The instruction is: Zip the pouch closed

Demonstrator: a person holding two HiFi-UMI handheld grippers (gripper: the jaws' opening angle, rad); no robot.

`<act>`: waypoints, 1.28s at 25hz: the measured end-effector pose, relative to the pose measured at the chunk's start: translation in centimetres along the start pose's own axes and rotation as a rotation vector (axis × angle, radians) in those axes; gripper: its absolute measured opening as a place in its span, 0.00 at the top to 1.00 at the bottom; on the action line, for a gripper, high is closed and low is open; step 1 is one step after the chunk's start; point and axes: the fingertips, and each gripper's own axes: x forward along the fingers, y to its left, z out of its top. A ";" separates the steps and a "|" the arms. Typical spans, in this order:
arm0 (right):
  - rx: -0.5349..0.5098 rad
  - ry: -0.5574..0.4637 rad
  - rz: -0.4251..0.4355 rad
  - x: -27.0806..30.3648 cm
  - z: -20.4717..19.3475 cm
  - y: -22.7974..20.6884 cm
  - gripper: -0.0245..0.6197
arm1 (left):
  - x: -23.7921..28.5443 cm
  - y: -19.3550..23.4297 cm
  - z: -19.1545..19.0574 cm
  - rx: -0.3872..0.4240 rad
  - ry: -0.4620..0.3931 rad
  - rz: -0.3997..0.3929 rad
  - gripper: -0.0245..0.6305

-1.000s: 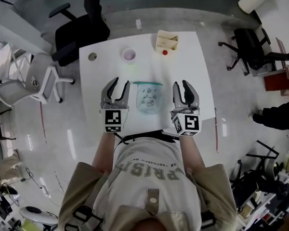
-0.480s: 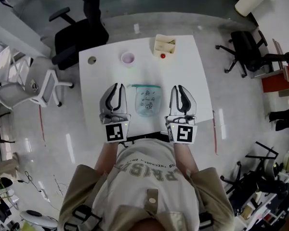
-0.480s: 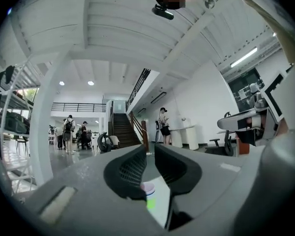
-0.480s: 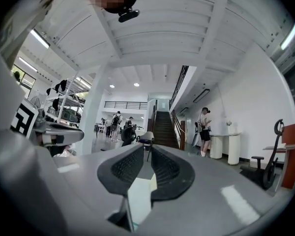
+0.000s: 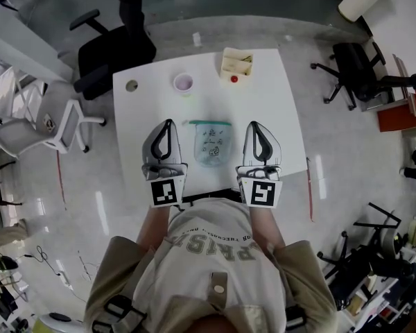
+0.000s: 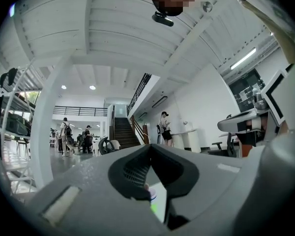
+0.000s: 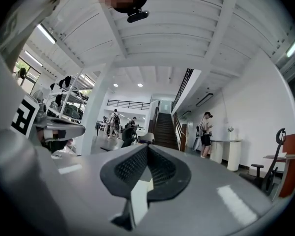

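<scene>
A white table point(image 5: 142, 106) is seen from overhead. A translucent teal zip pouch point(image 5: 212, 144) lies flat midway between its left and right edges, somewhat nearer the near edge, with its dark zip strip facing the far edge. The left gripper point(image 5: 168, 123) and right gripper point(image 5: 254, 125) hang on either side of the pouch, not touching it. Both sets of jaws have just been closing and meet on nothing.

To zip it well, both would probably need to reopen and lower. One would then pin the pouch near one end of the zip while the other pinches the slider and draws it straight along the strip.

The slider is too small to find, and it is unclear whether the zip is open. Both gripper views look across the room and miss the pouch.
</scene>
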 end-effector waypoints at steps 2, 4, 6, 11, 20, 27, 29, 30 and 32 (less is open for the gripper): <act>-0.005 -0.002 0.003 0.1 0.1 0.0 0.96 | 0.1 0.0 0.2 0.000 -0.006 0.000 0.94; -0.013 -0.007 0.004 0.1 0.3 0.0 0.96 | 0.1 0.1 0.3 0.003 -0.006 -0.002 0.94; -0.021 -0.015 0.002 0.1 0.5 0.0 0.96 | 0.1 0.2 0.4 0.009 -0.007 -0.004 0.94; 0.004 -0.064 0.004 -0.1 1.3 -0.4 0.96 | 0.3 0.2 0.8 0.009 -0.012 0.001 0.94; -0.034 -0.047 -0.020 -0.6 0.3 -1.3 0.96 | -0.2 0.5 0.5 0.011 0.006 0.019 0.94; 0.002 -0.059 -0.023 -0.7 1.2 -1.0 0.96 | -0.4 0.5 0.2 0.006 0.019 0.019 0.94; 0.010 -0.059 -0.022 -0.7 1.2 -0.9 0.96 | -0.5 0.3 0.0 0.004 0.028 0.014 0.94; 0.010 -0.057 -0.020 -0.8 1.1 -0.9 0.96 | -0.6 0.2 0.0 0.006 0.030 0.011 0.94; 0.007 -0.056 -0.016 -0.8 1.1 -0.9 0.96 | -0.7 0.0 -0.1 0.009 0.033 0.009 0.94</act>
